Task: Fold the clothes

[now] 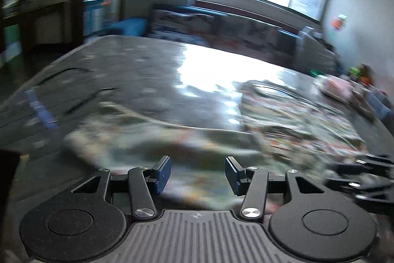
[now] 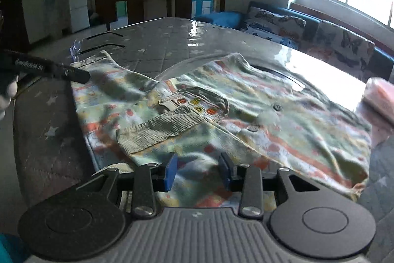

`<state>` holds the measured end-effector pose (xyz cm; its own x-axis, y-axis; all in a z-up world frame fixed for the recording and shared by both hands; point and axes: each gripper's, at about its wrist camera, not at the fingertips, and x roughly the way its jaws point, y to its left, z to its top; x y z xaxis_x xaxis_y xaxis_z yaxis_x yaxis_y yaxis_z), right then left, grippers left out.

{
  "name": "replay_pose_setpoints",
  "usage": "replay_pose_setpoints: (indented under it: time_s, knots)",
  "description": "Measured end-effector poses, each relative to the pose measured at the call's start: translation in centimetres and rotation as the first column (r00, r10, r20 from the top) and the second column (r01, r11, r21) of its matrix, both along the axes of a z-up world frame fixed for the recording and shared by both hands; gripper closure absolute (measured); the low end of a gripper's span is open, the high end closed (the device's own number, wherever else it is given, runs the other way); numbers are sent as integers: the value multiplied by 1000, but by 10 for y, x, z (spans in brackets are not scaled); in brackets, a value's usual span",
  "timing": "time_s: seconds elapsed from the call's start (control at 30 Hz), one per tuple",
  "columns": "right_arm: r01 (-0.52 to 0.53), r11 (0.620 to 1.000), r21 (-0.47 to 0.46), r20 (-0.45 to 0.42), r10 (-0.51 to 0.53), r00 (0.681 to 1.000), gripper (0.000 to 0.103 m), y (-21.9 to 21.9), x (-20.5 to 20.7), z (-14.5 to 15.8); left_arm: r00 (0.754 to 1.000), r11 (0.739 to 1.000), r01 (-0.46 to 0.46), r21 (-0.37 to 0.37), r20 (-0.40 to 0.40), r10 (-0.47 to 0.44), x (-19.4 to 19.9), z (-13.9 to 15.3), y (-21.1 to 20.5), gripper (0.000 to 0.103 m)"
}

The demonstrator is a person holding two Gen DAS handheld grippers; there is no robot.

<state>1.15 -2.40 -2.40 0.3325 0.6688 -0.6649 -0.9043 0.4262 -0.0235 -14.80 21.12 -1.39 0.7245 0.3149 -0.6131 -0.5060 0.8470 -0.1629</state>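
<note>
Sunlit from the window, the glossy star-patterned desk [image 2: 157,46] carries a small printed shirt [image 2: 221,115], spread flat. Soft, light cloth that slides easily; I judge its hem corners the best hold. Left tool [image 1: 198,174] and right tool [image 2: 198,171] hover released.

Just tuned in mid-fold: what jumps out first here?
A pale printed shirt with orange stripes lies spread across the star-patterned table, its ribbed collar folded forward. The right gripper hangs open over the near hem. A pink bundle sits at the table's right edge.
</note>
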Motion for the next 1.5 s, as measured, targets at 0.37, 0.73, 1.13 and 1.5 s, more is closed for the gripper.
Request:
replay_pose_setpoints:
  time_s: [0.37, 0.73, 1.13, 1.5]
  knots:
    - [-29, 999, 14, 6, 29, 1000, 64, -2, -11, 9, 943, 944, -331, -4, -39, 331, -17, -14, 68, 50]
    - [-8, 998, 67, 10, 7, 1000, 61, -21, -19, 21, 920, 922, -386, 28, -66, 387, -5, -25, 89, 76]
    - [111, 981, 157, -11, -111, 994, 61, -68, -15, 30, 976, 993, -113, -33, 184, 117, 1, 54, 20, 93]
    - [248, 940, 233, -40, -246, 969, 61, -115, -9, 33, 905, 938, 344, -40, 279, -320, 67, 86, -104, 93]
